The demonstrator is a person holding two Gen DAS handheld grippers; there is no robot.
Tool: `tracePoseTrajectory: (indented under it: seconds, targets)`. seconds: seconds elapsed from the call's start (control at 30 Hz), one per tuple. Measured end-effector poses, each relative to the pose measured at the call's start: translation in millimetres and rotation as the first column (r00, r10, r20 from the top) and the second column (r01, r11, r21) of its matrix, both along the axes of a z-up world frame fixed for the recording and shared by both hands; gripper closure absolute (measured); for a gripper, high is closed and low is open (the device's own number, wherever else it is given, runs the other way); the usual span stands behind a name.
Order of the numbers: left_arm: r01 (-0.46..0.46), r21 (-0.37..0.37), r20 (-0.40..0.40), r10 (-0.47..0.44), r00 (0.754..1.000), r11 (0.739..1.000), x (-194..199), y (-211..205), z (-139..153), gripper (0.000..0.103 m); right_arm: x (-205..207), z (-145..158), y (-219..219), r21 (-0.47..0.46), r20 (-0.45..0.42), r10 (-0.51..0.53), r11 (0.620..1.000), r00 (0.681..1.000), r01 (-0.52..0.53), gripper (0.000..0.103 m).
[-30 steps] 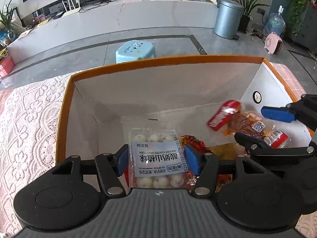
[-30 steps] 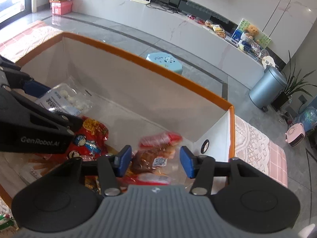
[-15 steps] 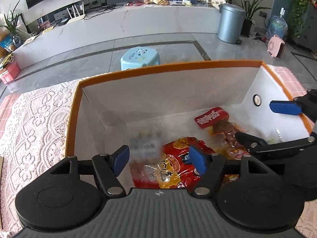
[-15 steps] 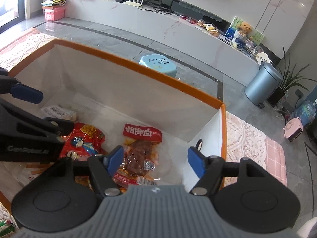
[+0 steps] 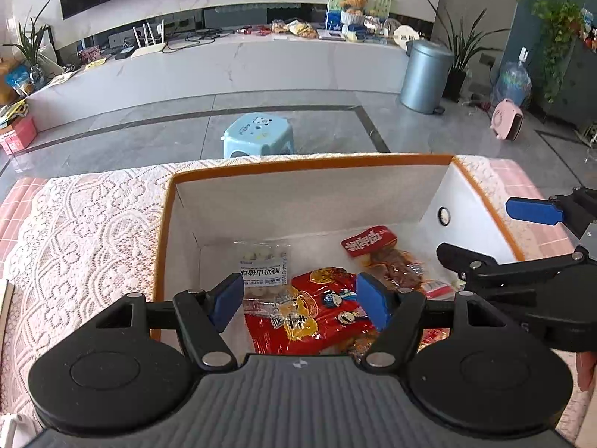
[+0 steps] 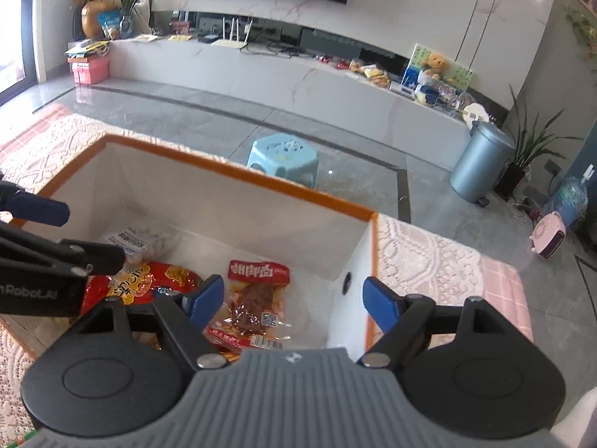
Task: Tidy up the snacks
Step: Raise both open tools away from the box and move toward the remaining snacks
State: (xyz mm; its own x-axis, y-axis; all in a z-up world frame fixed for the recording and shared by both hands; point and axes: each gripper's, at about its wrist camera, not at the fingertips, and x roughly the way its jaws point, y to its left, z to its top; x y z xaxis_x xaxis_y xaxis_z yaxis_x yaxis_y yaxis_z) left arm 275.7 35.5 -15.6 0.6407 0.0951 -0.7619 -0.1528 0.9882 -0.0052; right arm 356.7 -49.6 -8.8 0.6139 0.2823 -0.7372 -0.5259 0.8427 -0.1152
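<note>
A white storage box with an orange rim (image 5: 309, 161) (image 6: 238, 170) stands on the lace-covered table. Inside lie a clear packet of white yogurt balls (image 5: 263, 267) (image 6: 140, 240), a red snack bag (image 5: 317, 308) (image 6: 149, 280) and a clear packet of brown meat with a red header (image 5: 388, 257) (image 6: 255, 296). My left gripper (image 5: 300, 300) is open and empty above the box's near side. My right gripper (image 6: 293, 298) is open and empty above the box's right end; it also shows in the left wrist view (image 5: 496, 231).
The lace tablecloth (image 5: 93, 231) over a pink checked cloth covers the table around the box. Beyond the table are a light blue stool (image 5: 257, 136), a grey bin (image 5: 425, 71) and a long white counter.
The left gripper let go of the yogurt ball packet and the right let go of the meat packet; both packets now lie in the box. Both grippers have risen and pulled back.
</note>
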Motion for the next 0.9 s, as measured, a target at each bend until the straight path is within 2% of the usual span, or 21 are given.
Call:
tracePoseTrajectory:
  seconds: [0.37, 0.43, 0.67, 0.8, 0.9]
  targets:
    - [0.027, -0.077, 0.087, -0.021, 0.996, 0.997, -57, -9, 28, 0.022, -53, 27, -33, 0.059, 0.076, -0.027, 0.998, 0.997, 0.022, 0.017]
    - [0.034, -0.072, 0.112, -0.026, 0.993, 0.997, -69, -11, 32, 0.022, -69, 30, -39, 0.080, 0.097, -0.035, 0.996, 0.995, 0.028, 0.011]
    - [0.044, -0.060, 0.197, -0.032, 0.980, 0.997, -112, -20, 41, 0.019, -122, 44, -57, 0.159, 0.177, -0.089, 0.985, 0.980, 0.061, 0.007]
    - [0.077, -0.023, 0.244, -0.069, 0.967, 0.997, -137, -28, 41, 0.015, -154, 49, -65, 0.211, 0.226, -0.128, 0.974, 0.966, 0.080, 0.006]
    - [0.097, -0.031, 0.258, -0.086, 0.962, 0.995, -152, -31, 40, 0.014, -175, 50, -70, 0.232, 0.249, -0.144, 0.969, 0.958, 0.085, 0.006]
